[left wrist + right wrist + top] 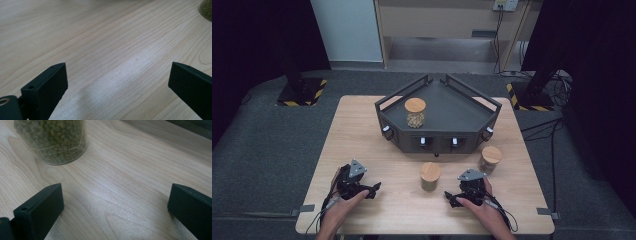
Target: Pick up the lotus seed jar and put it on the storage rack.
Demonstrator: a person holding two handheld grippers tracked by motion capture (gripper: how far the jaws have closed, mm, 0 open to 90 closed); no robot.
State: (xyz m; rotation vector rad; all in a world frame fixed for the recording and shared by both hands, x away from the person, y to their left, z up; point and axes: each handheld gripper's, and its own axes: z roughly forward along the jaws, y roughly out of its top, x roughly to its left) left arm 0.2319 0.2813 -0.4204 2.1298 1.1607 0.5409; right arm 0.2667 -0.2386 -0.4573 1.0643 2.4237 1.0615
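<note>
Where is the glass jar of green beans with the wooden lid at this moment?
In the high view, the glass jar of green beans stands on the wooden table, between both hand-held grippers, before the dark tray.

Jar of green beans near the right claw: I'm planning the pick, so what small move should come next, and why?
Probably ease the right claw forward and to its left toward the jar of green beans, centring it between the open jaws. In the right claw's view the jar stands upright on the table, ahead of the left jaw and off-centre, with nothing between the jaws yet.
</note>
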